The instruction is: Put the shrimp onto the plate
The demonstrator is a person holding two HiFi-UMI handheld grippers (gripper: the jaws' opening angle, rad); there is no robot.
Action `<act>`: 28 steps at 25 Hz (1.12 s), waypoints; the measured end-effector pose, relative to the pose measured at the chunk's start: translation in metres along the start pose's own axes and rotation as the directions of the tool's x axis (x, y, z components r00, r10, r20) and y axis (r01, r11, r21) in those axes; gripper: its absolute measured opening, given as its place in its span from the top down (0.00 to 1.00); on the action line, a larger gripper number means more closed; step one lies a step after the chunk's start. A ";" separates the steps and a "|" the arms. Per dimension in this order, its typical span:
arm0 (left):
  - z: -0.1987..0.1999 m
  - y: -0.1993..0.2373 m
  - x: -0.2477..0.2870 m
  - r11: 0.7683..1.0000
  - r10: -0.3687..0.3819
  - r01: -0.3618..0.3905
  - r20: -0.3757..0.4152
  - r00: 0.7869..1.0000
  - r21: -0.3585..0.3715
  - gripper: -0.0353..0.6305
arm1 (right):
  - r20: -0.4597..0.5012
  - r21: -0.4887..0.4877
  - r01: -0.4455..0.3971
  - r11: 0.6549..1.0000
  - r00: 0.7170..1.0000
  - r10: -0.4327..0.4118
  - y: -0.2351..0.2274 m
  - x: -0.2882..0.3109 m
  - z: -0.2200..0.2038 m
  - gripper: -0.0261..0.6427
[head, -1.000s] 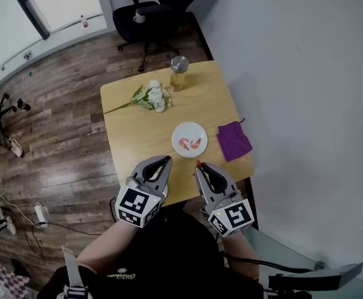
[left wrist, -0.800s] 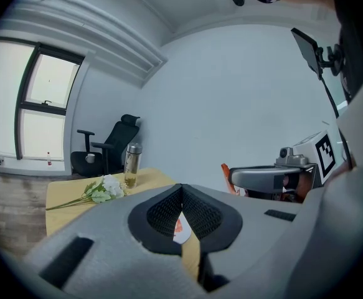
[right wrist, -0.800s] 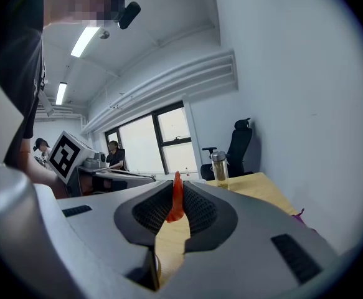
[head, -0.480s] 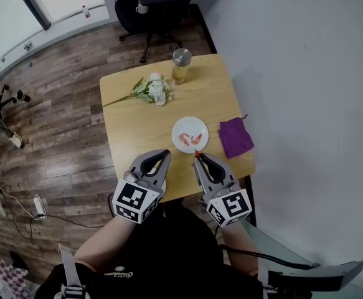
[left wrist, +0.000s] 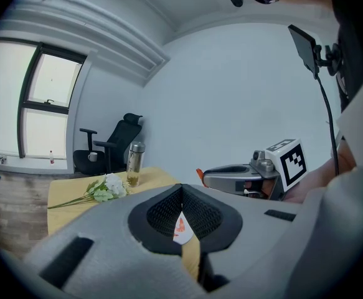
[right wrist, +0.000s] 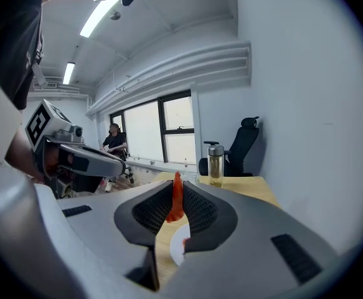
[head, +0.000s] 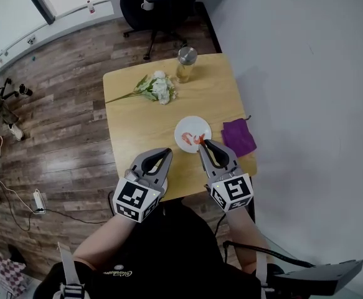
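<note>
A white plate [head: 191, 125] sits on the wooden table [head: 137, 123] with one orange shrimp [head: 186, 137] lying on it. My right gripper [head: 203, 144] is shut on another orange shrimp [head: 200, 139] and holds it at the plate's near edge. In the right gripper view that shrimp [right wrist: 176, 198] stands upright between the pads, with the plate [right wrist: 182, 237] below. My left gripper [head: 164, 155] hovers over the table's near left part, shut with nothing in it. Through its jaws the plate [left wrist: 182, 232] and a shrimp [left wrist: 180, 225] show, and the right gripper [left wrist: 201, 174] is to the right.
A purple cloth [head: 239, 137] lies right of the plate. White flowers [head: 157, 87] and a steel-capped bottle [head: 185, 64] stand at the table's far side. A black office chair [head: 153, 2] is beyond the table. A grey wall runs along the right.
My right gripper has carried its shrimp forward from the table's near edge to the plate's near rim. The left gripper has barely moved.
</note>
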State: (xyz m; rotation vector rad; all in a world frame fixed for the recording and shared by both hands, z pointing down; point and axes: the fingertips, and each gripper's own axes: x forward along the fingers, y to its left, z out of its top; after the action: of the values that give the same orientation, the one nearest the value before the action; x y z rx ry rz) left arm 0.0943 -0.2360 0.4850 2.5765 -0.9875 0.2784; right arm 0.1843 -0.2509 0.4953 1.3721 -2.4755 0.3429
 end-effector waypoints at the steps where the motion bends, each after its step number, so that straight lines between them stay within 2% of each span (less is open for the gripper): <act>1: 0.000 0.000 0.000 1.000 -0.001 0.001 -0.001 1.000 0.000 0.94 | -0.005 -0.010 0.000 1.000 1.000 0.000 -0.002 0.003 -0.001 0.89; 8: -0.003 0.004 0.002 1.000 0.002 -0.002 -0.013 1.000 0.003 0.94 | -0.053 -0.087 0.007 0.996 0.999 -0.012 -0.024 0.028 -0.010 0.89; 12: -0.004 0.007 0.001 1.000 0.010 -0.010 -0.018 1.000 0.002 0.94 | -0.115 -0.152 -0.005 0.988 0.993 -0.012 -0.030 0.043 -0.027 0.89; 21: -0.004 0.014 -0.002 1.000 0.030 -0.030 -0.019 0.999 0.000 0.94 | -0.245 -0.247 -0.049 0.968 0.969 -0.014 -0.040 0.072 -0.063 0.89; 28: -0.007 0.017 -0.003 0.999 0.035 -0.035 -0.022 0.999 -0.001 0.94 | -0.331 -0.340 -0.099 0.935 0.943 -0.021 -0.045 0.094 -0.085 0.89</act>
State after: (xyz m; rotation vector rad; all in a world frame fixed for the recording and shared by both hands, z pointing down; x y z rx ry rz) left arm 0.0800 -0.2429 0.4944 2.5515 -1.0253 0.3152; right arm 0.1872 -0.3185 0.6115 1.0240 -2.1570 0.1137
